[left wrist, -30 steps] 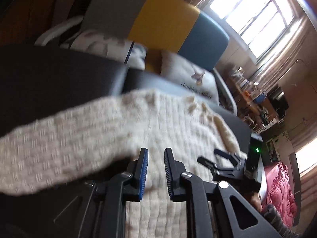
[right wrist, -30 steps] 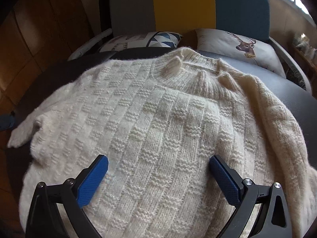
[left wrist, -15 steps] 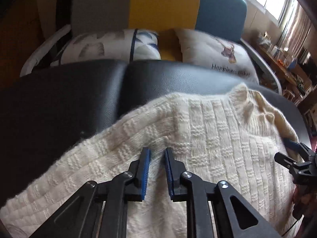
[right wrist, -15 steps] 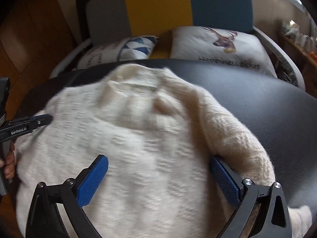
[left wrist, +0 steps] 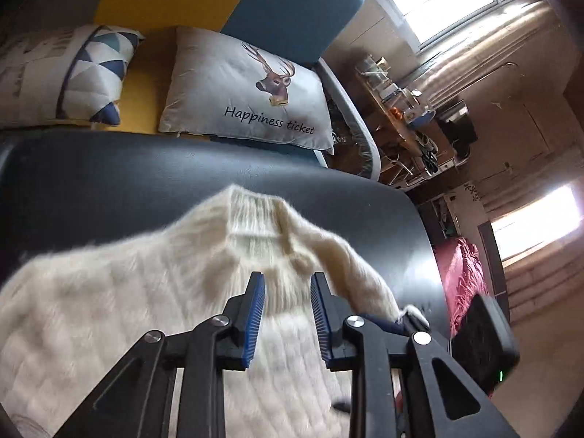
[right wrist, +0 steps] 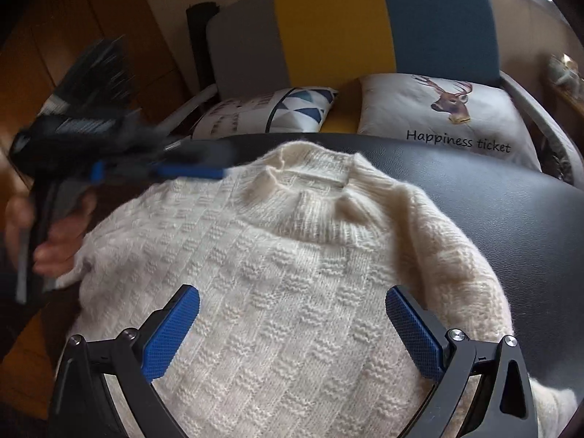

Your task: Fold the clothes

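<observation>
Step in hand, judged: a side or sleeve fold of the sweater; nothing is gripped at this moment.

Left to right in the right wrist view:

- Far left: the left gripper is seen blurred, held in the person's hand, its blue fingertips over the sweater's left shoulder edge. In its own view the left gripper shows a narrow gap between the blue pads; the jaws are slightly apart, no knit clamped. Cream knit is seen through the gap, below the tips.
- Centre: the sweater is laid flat on the black padded table. Collar is pointed to the far side, towards the sofa; hem is near, out of frame under the gripper. Long axis is thus run near-to-far. The left sleeve cannot be made out; the right side is seen bunched and rolled along the right edge.
- Right: the right gripper is held wide open over the near body of the sweater, jaws far apart, nothing between the pads but knit below. Contact with the fabric cannot be told.

Next move, judged: the right-hand rolled edge or sleeve would need to be pinched and carried across towards the centreline, parallel to the long axis. Thick fuzzy knit; a deep bite is called for, or only the top layer gets lifted.
</observation>
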The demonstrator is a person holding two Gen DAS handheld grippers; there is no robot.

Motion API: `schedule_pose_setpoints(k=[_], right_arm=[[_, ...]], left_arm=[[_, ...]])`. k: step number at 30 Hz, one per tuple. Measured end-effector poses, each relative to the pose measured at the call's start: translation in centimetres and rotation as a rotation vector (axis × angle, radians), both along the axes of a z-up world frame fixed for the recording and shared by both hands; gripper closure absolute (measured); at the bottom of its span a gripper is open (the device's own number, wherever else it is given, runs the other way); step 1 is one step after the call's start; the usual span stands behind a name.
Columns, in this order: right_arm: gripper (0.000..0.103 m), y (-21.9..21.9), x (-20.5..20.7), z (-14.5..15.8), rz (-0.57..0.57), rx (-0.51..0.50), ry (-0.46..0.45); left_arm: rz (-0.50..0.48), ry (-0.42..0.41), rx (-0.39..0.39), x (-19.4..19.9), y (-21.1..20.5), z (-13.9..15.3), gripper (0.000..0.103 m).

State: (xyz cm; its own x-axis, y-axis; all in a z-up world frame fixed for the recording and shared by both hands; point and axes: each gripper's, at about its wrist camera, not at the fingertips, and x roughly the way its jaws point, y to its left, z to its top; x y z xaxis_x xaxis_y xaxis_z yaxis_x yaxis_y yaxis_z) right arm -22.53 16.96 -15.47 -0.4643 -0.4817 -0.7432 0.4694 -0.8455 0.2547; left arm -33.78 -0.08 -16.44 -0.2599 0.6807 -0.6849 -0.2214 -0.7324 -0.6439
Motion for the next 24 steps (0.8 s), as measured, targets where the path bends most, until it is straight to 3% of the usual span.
schedule_pose_setpoints(k=[7, 11, 16, 18, 24], right_arm=[[0.000, 1.4, -0.2, -2.3, -0.016, -0.055, -0.032], [0.000, 1.8, -0.2, -2.6, -0.019, -0.085, -0.028], [0.000, 2.1, -0.2, -2.7, -0.020, -0.110, -0.026], [0.000, 2.3, -0.2, -2.7, -0.021, -0.128, -0.027], [0.000, 2.8, -0.2, -3.0, -0.030, -0.165, -0.026]], left_arm=[[-0.093, -0.058, -0.049, -3.8, 3.9, -3.7, 0.077], [-0.112, -0.079, 0.002, -5.1, 4.9, -4.3, 0.077], [-0.212, -0.101, 0.039, -5.7, 6.8, -4.8, 0.078], [-0.254, -0.099, 0.076, -5.5, 7.6, -4.1, 0.100], [-0.227, -0.007, -0.064, -6.4, 9.4, -4.3, 0.102]])
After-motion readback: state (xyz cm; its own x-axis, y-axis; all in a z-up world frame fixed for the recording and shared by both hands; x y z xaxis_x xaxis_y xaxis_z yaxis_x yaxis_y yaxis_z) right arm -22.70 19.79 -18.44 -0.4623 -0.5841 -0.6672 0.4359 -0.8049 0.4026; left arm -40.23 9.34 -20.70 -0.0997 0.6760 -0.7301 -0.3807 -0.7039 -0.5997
